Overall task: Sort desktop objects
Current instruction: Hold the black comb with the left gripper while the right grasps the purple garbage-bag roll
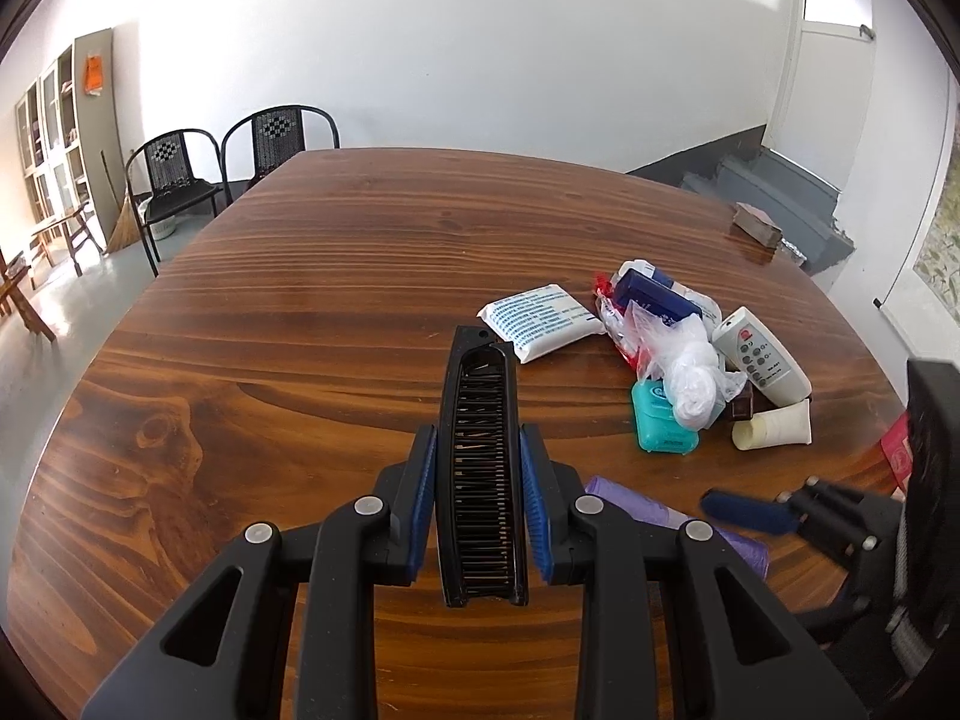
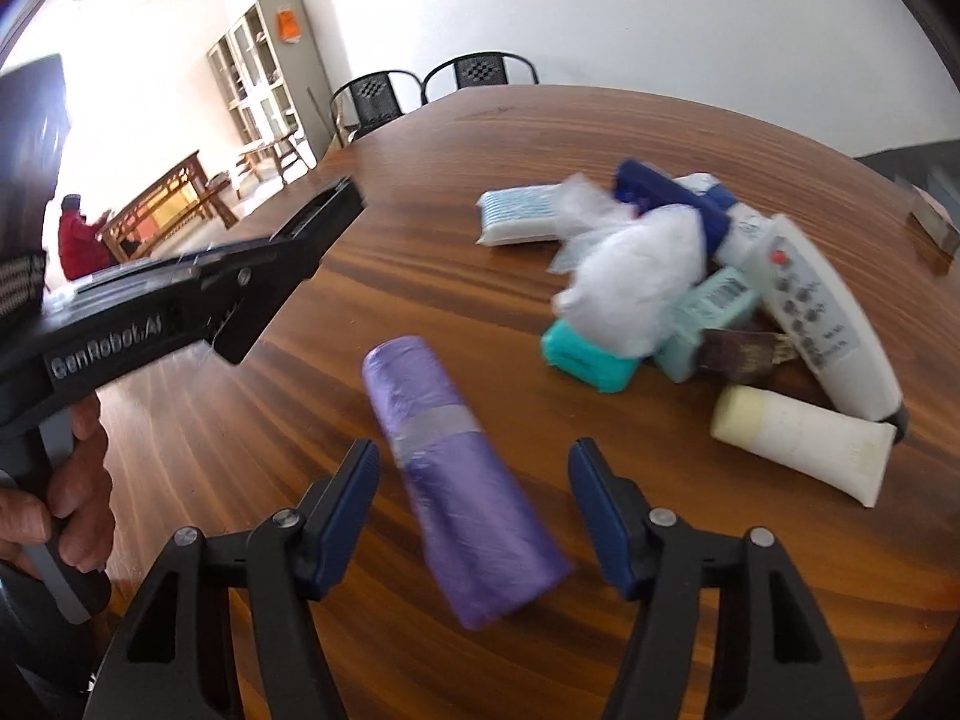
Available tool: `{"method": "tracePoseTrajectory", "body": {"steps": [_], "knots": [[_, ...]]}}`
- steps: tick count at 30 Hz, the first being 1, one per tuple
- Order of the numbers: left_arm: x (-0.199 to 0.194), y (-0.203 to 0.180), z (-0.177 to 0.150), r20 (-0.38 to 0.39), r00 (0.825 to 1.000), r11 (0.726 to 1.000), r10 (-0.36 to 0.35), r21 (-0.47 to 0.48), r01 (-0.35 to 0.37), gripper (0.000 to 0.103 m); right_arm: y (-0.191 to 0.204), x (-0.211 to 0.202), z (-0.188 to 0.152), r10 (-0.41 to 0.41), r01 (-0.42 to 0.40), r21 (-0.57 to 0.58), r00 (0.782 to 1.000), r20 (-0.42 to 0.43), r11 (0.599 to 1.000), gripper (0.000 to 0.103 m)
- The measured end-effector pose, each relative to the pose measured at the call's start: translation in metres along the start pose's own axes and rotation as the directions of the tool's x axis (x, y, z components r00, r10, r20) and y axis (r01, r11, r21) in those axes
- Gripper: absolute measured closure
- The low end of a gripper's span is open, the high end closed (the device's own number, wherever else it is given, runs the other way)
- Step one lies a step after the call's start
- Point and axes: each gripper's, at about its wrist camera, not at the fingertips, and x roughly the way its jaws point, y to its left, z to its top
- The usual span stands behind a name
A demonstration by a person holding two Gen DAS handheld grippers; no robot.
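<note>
Clamped in the left gripper point(image 1: 478, 483): a black folding comb point(image 1: 482, 468), teeth up, raised over the desk point(image 1: 270, 312). Printed on that tool's side in the right wrist view: "GenRobot.AI". Lying toward the near edge: a purple bag roll point(image 2: 456, 480) with a grey band, between the parted pads of the right gripper point(image 2: 474, 507), not pressed by either. Heaped toward the right edge: a blue-printed tissue pack point(image 1: 540, 318), crumpled plastic bag point(image 1: 690, 372), teal box point(image 1: 660, 420), white remote point(image 1: 762, 357), cream tube point(image 1: 774, 429); their print too small to read.
</note>
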Motion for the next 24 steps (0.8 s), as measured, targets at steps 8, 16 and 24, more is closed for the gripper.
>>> {"method": "tracePoseTrajectory", "body": {"steps": [8, 16, 24], "knots": [[-0.008, 0.002, 0.002, 0.022, 1.0, 1.0, -0.018, -0.003, 0.018, 0.074, 0.014, 0.005, -0.002, -0.122, 0.122, -0.061, 0.993, 0.004, 0.991, 0.046], [-0.007, 0.0, 0.002, 0.014, 1.0, 1.0, -0.02, -0.002, 0.02, 0.074, 0.011, 0.003, 0.001, -0.148, 0.148, -0.03, 0.989, 0.007, 0.988, 0.05], [-0.008, 0.003, 0.003, 0.024, 1.0, 1.0, -0.006, -0.006, 0.006, 0.074, 0.013, 0.016, 0.011, -0.157, 0.157, -0.029, 0.988, 0.006, 0.987, 0.05]]}}
